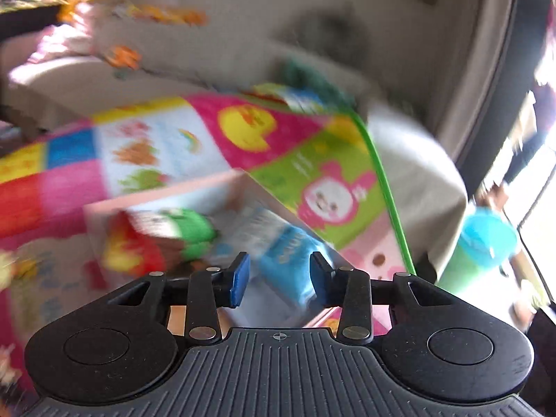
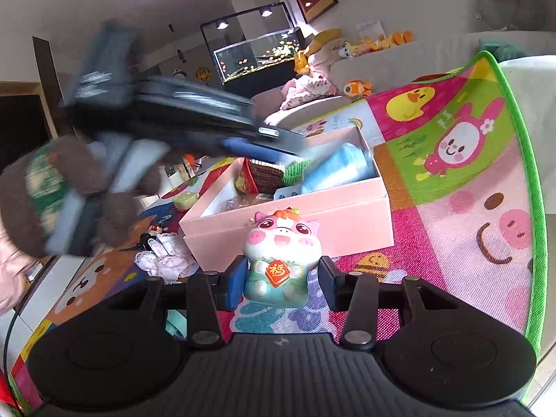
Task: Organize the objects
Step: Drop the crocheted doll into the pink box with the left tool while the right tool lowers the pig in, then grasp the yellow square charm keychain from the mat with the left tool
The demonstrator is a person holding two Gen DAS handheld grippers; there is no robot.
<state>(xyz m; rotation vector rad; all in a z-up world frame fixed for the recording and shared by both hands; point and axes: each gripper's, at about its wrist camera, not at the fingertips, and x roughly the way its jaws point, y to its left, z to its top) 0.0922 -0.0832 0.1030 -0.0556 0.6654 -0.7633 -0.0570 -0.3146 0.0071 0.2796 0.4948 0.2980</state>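
The left wrist view looks forward and down along its own left claw [image 1: 278, 279], close over the open pink box [image 1: 166, 205] on the cartoon play mat [image 1: 312, 160]; it is smeared with blur. The right wrist view sits lower and farther back behind the right claw [image 2: 283, 281], facing the pink box's long side wall. Both views share the pink box, the play mat and the beige sofa [image 2: 399, 59] behind.

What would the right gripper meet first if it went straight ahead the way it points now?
The right gripper already has the pig figurine between its jaws; beyond it, probably the pink box's near wall.
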